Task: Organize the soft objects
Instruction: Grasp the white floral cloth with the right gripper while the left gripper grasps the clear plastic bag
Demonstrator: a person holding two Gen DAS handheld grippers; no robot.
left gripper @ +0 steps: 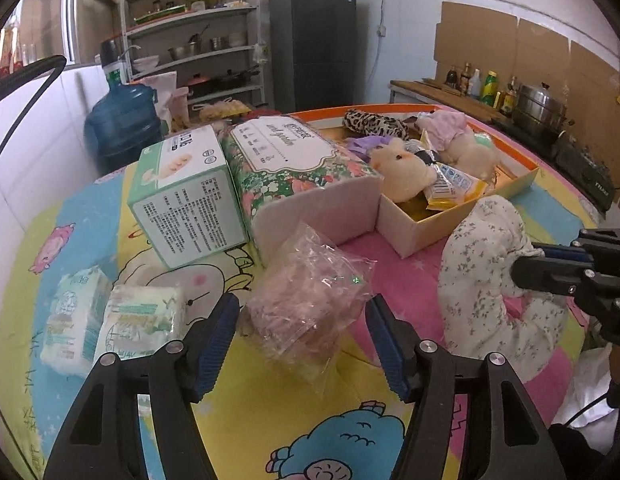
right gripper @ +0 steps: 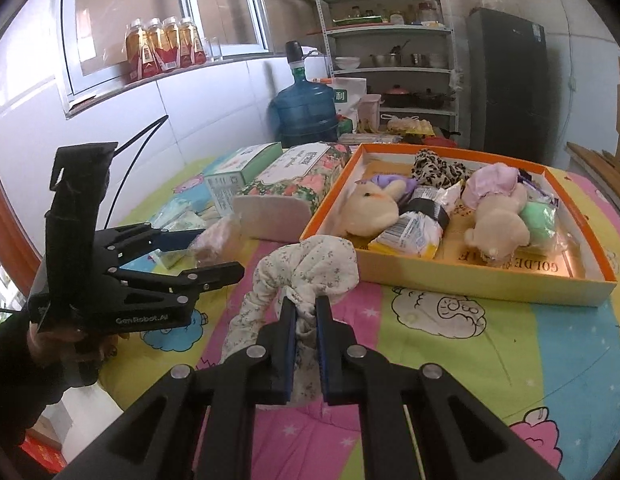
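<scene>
Crinkly clear plastic bag (left gripper: 310,300), lumpy

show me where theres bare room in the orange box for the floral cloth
Bare floor shows along the near wall of the orange-rimmed box, between the yellow packet and the cream plush, and at its near right corner. The far half is crowded. The right gripper holds the floral cloth.

Home kitchen: metal shelving (right gripper: 394,52) stocked with pots and bowls; dark refrigerator (left gripper: 313,44); water jug (right gripper: 303,110); steamer pot (left gripper: 540,106) beside condiment bottles (left gripper: 476,84).
</scene>
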